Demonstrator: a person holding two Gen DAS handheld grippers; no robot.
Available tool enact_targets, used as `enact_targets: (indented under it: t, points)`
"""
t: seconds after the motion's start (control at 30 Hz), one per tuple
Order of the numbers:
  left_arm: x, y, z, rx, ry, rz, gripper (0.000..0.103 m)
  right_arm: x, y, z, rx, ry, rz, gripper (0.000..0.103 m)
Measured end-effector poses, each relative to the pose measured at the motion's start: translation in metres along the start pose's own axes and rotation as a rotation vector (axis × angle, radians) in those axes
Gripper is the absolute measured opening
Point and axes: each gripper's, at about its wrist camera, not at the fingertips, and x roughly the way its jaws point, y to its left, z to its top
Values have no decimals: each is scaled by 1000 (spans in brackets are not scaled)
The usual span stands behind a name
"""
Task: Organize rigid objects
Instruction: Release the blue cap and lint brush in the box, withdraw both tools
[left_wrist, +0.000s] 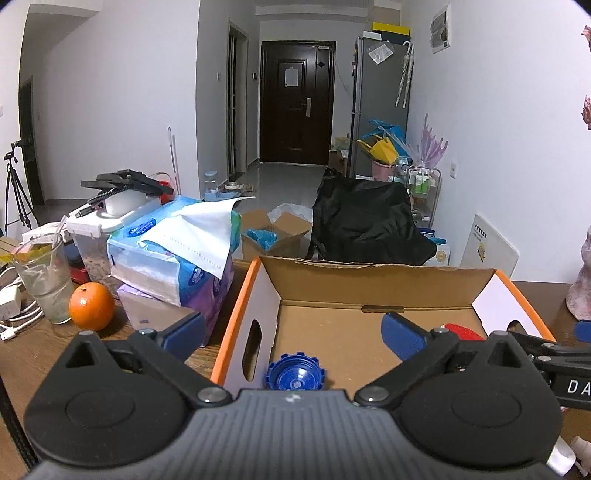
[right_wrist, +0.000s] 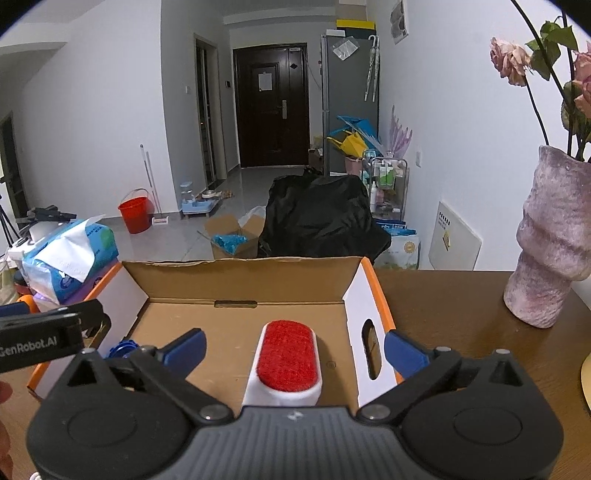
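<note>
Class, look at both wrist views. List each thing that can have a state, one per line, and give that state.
Left hand-held gripper: open, holding nothing.
Right hand-held gripper: open, holding nothing.
Open cardboard box with orange edges: flaps up, holding two things.
Blue ridged plastic cap: lying on the box floor, left side.
White brush with red pad: lying pad up on the box floor, right side.
Blue tissue pack: open, a sheet sticking out.
Dark door: closed.

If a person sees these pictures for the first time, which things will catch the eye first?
Probably the open cardboard box with orange edges, holding a red-topped white brush on its right side and a blue cap on its left. Next, the orange beside a glass left of the box, and the pink vase on the right.
</note>
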Motion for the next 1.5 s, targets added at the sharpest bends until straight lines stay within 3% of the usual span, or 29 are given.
enact_targets:
  t: [0.53,1.5]
  points:
    - [-22,-3,-4,24,-34,-1,103,-30,5,-8,-32,-58,-1,103]
    - [-96,19,-37,15,-72,-38,103,-103,8,-60,-90,-103,11,103]
